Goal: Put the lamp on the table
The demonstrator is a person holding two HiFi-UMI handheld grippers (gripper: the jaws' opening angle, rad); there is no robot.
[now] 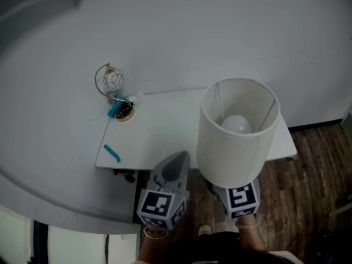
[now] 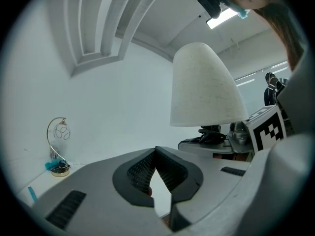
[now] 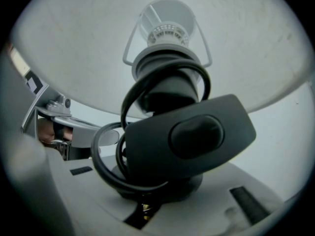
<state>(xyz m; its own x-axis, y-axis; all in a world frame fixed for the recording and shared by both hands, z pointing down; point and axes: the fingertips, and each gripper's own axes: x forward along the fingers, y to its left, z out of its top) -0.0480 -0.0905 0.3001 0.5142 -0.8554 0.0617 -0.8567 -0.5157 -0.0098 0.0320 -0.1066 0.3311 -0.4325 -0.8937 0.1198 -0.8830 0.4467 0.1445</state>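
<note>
The lamp has a white drum shade (image 1: 236, 131) with a white bulb inside, and it hangs over the near right part of the white table (image 1: 165, 125). My right gripper (image 3: 142, 208) is shut on the lamp's foot, under its black socket (image 3: 170, 82), coiled cord and inline switch (image 3: 192, 136). In the head view the shade hides those jaws; only the marker cube (image 1: 243, 199) shows. My left gripper (image 1: 176, 164) is shut on nothing at the table's front edge, left of the shade (image 2: 204, 87).
A small gold wire ornament lamp (image 1: 113, 84) with a teal piece at its base stands on the table's far left corner. A teal strip (image 1: 113, 153) lies near the left front corner. A white wall rises behind; wood floor (image 1: 319, 164) shows at right.
</note>
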